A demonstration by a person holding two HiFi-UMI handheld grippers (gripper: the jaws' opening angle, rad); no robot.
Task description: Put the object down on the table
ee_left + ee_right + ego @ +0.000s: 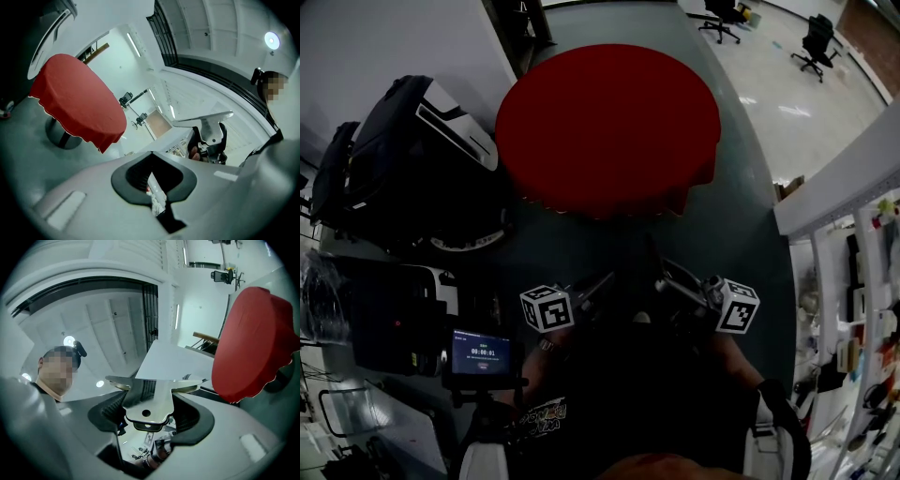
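**A:** Two tongs, I count: left tongs [151, 159] and right tongs [153, 405]. What else?

**B:** One metal plate [211, 129], one round counter [609, 122] under a red cloth, and two office chairs [722, 17] [817, 42] far beyond it. Each tongs carries one marker cube [547, 307].

**A:** Where is the plate?

**B:** It is pinched in the right tongs. It is T-shaped with one hole in its stem. It hangs in the air close to the person's body, well apart from the counter.

**A:** And the left tongs?

**B:** They are pressed together at the tips with nothing between them, near the right pair.

**A:** Any writing?

**B:** One small screen [481, 352] shows a row of digits, too small to read. The yellow print [539, 412] on the dark shirt is also unreadable. The cubes bear only black-and-white squares.
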